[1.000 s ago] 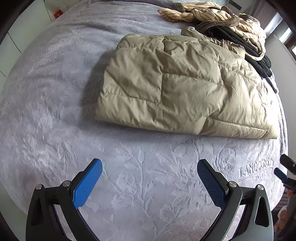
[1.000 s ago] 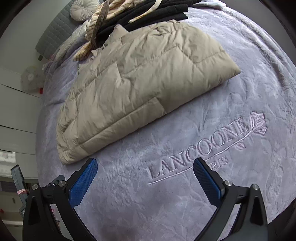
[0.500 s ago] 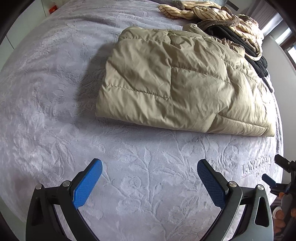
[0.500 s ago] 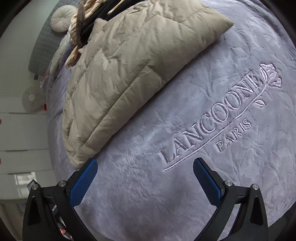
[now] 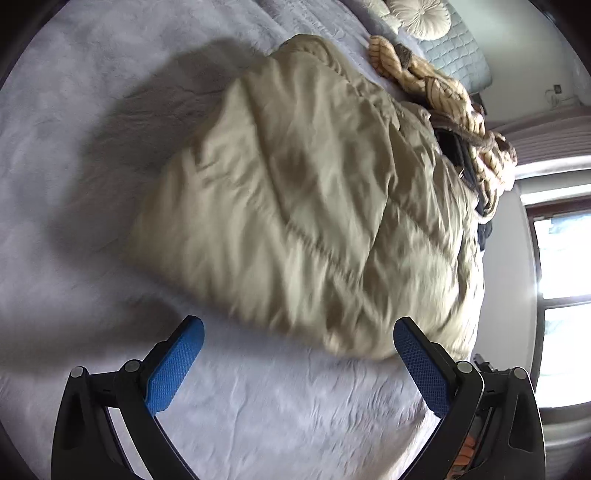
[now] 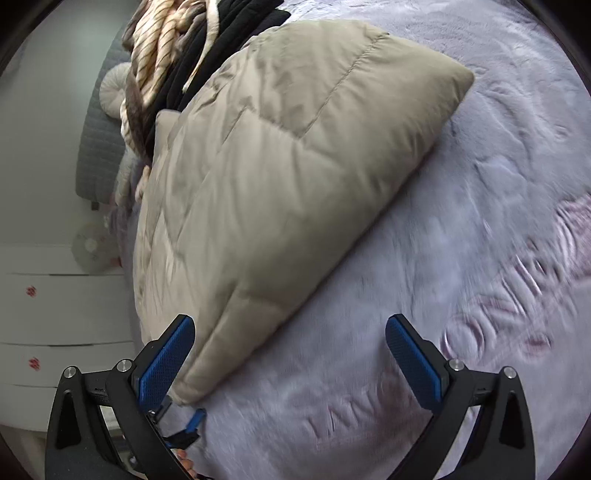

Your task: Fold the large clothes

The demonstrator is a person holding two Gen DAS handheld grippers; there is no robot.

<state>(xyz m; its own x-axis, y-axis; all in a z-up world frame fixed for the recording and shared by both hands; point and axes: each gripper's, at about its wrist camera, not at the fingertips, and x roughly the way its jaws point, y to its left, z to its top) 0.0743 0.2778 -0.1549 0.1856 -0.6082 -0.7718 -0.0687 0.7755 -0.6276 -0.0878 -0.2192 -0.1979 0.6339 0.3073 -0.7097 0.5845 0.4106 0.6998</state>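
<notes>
Motion blur softens much of what we see on the lavender bedspread [image 5: 280,417]: its embossed lettering [image 6: 517,295], to the right of the beige puffer jacket [image 6: 288,184] in the right wrist view, smears into streaks we cannot read. The folded jacket [image 5: 306,206] lies flat on the bedspread, filling the middle of both views. Its far edge is partly buried under a heap of other clothes, a cream striped garment [image 6: 159,55] and black clothing [image 6: 236,40], so we cannot make out where the jacket ends there.

Our left gripper [image 5: 295,363] hovers just short of the jacket's near edge, its blue pads wide apart and holding nothing. Our right gripper [image 6: 290,360] is likewise spread and empty, with the jacket's near corner reaching in beside its left pad; whether the two touch we cannot tell. Below that corner, a second blue-tipped tool [image 6: 192,424] pokes in, mostly cut off by the frame.

Beyond the jacket sit a round tufted cushion [image 5: 421,18] and a grey quilted headboard [image 6: 99,147]. To the jacket's right in the left wrist view, a bright window [image 5: 561,266] glares.
</notes>
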